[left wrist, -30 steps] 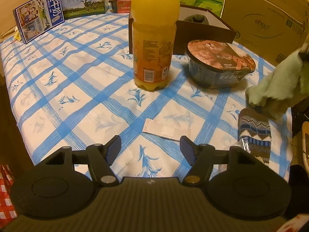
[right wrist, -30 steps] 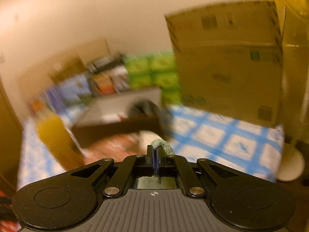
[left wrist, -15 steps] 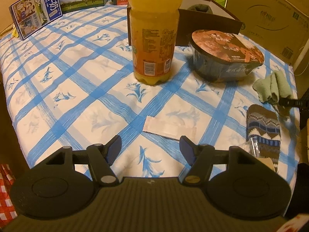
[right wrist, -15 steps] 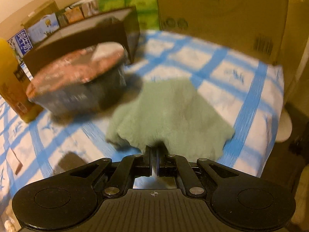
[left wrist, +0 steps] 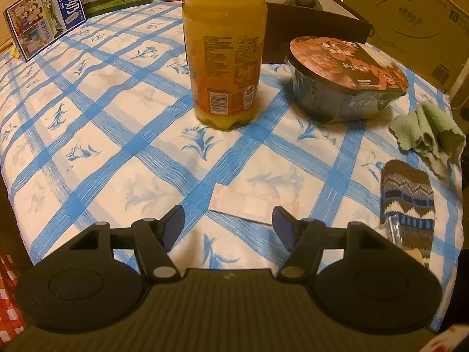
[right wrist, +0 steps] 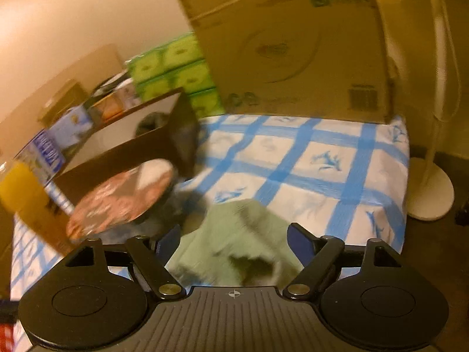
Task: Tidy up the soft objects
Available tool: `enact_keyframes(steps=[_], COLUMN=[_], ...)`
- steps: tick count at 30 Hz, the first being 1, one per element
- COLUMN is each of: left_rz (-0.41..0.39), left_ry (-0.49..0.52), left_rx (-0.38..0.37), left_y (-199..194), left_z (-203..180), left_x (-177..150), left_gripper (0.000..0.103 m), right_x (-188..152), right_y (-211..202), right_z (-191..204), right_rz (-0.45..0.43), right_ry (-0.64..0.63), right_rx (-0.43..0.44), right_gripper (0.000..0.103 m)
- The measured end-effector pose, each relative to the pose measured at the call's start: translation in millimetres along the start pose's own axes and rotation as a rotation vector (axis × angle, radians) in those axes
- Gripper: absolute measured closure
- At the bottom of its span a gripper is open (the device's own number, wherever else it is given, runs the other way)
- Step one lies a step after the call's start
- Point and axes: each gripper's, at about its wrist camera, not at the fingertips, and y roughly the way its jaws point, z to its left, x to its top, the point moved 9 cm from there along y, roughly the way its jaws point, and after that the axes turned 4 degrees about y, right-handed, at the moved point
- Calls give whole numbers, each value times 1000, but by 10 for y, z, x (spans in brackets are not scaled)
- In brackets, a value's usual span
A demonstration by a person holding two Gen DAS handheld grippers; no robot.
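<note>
Right tongs are spreading apart, the green cloth lying loose between them at the bottom of the frame, beside the noodle bowl. Left tongs gape empty over the checked worktop; the knitted sock lies at lower right.

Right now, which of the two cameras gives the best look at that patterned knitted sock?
The left wrist view. There the sock lies in full sight on the checked tablecloth, its zigzag bands sharp, just below the green cloth. The right wrist view does not show the sock at all, only the blurred green cloth.
</note>
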Motion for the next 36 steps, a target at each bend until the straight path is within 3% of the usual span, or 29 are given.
enact_keyframes(steps=[4, 9, 11, 17, 18, 23, 31, 36], left_rz=[5, 4, 6, 5, 5, 3, 19, 43], left_ry=[-7, -12, -15, -15, -16, 2, 35, 43], left_rx=[10, 29, 35, 32, 29, -4, -43, -14], left_y=[46, 89, 120, 213, 226, 272, 358, 400], left_z=[34, 105, 133, 117, 105, 5, -224, -316], left_x=[21, 52, 66, 105, 107, 87, -7, -66], left_gripper=[39, 39, 39, 39, 39, 39, 38, 38], right_x=[-58, -353, -456, -565, -556, -467, -522, -558], right_y=[357, 713, 817, 1008, 1013, 939, 705, 664], right_z=[2, 254, 308, 277, 258, 131, 1, -17], right_rz=[69, 159, 184, 187, 176, 130, 131, 126], right_ry=[26, -96, -140, -219, -211, -220, -190, -170], right_rx=[10, 4, -36, -156, -161, -199, -151, -138], right_gripper=[20, 15, 10, 10, 13, 69, 73, 73])
